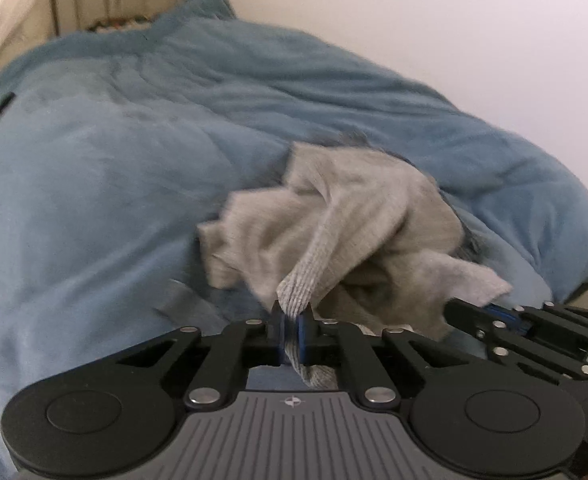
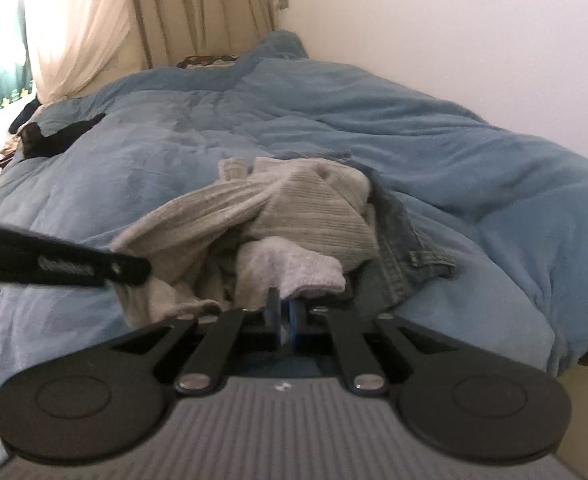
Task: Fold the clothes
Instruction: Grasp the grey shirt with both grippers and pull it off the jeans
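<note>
A crumpled grey knit garment (image 1: 334, 216) is lying bunched on the blue bed cover (image 1: 113, 180). The left claw (image 1: 290, 320) is pinching a ribbed edge; the right claw (image 2: 283, 312) is clamping a paler fold. Only the right wrist view is showing denim (image 2: 406, 240) underneath and a black item (image 2: 53, 140) further away.

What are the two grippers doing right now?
Left gripper: closed on the grey sweater.
Right gripper: closed on the sweater's pale edge.
</note>
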{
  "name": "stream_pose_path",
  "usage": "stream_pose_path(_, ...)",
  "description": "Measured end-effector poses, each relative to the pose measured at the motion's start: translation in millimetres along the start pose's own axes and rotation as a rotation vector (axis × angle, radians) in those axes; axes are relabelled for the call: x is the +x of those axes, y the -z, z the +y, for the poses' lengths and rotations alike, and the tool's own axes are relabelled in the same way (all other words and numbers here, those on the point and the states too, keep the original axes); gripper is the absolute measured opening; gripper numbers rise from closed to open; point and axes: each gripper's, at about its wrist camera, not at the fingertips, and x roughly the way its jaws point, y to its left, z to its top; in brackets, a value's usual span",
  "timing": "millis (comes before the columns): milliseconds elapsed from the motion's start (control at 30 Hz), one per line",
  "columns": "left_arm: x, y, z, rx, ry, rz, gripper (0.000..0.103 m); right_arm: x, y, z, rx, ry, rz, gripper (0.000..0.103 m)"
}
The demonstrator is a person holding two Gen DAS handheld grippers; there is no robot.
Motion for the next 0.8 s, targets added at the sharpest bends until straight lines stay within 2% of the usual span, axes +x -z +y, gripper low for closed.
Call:
stream_pose_path(200, -52, 1, 53, -0.045, -0.044, -0.080, 0.005, -22, -6, 40, -0.054, -0.047, -0.010, 0.003)
stream_pose_path(400, -110, 24, 114, -0.133, -0.110, -0.132, 0.005, -50, -7, 109, -0.133, -0.093, -0.016, 0.003)
stream_pose_path(533, -141, 53, 159, -0.193, -0.165, -0.135, 0.005, -73, -2, 169, -0.185, -0.143, -0.017, 0.003)
stream_pose_path(800, -220, 122, 278, -0.406, -0.247, -0.191, 0.004, -116, 22, 319, -0.324, -0.253, 0.001, 0.003)
